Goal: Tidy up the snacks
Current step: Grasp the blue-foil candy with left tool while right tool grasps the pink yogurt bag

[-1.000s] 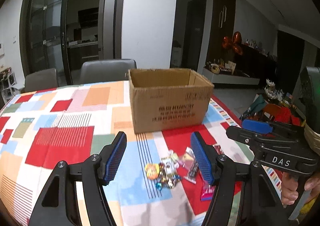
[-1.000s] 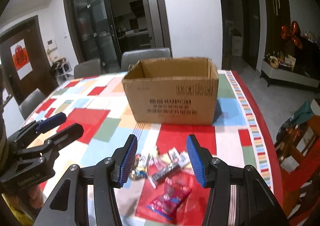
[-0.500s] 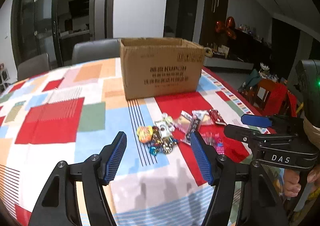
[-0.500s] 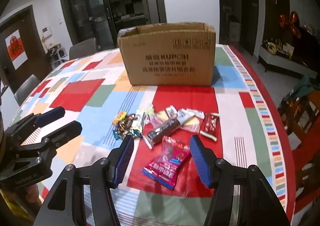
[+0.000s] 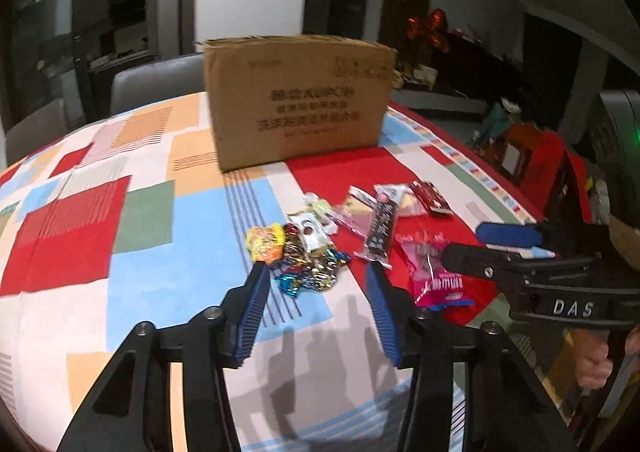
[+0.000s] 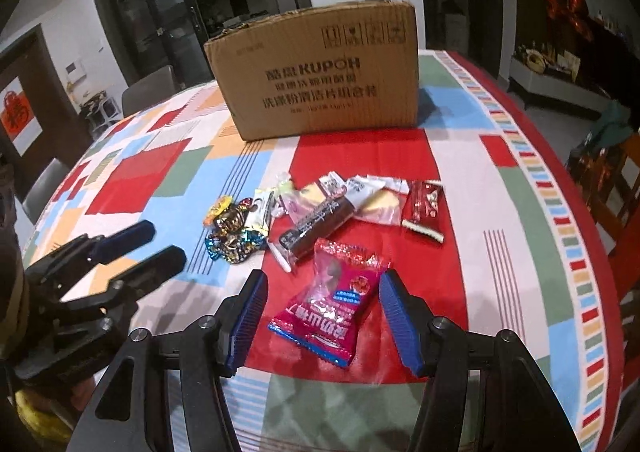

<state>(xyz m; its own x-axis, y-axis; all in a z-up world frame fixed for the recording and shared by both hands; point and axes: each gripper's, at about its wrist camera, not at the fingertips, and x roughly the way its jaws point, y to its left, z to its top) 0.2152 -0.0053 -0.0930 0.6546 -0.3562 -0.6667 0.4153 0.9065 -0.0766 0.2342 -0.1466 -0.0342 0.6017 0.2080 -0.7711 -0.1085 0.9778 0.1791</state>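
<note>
A brown cardboard box (image 5: 298, 100) (image 6: 324, 72) stands at the far side of the patchwork tablecloth. A spread of snack packets lies in front of it. My left gripper (image 5: 316, 272) is open, its fingers on either side of a pile of shiny foil candies (image 5: 308, 268) (image 6: 234, 238). My right gripper (image 6: 322, 280) is open, its fingers on either side of a pink snack bag (image 6: 334, 300) (image 5: 434, 272). A dark chocolate bar packet (image 6: 316, 222) and a red packet (image 6: 424, 206) lie further back. Neither gripper holds anything.
The table (image 6: 520, 212) wears a cloth of red, blue, green and orange patches. Grey chairs (image 5: 156, 80) stand behind it. Each gripper shows in the other's view, the right one (image 5: 500, 248) and the left one (image 6: 136, 248). The table edge runs along the right.
Both grippers have moved down and forward toward the snacks. The box top has gone out of sight. The jaws stay open.
</note>
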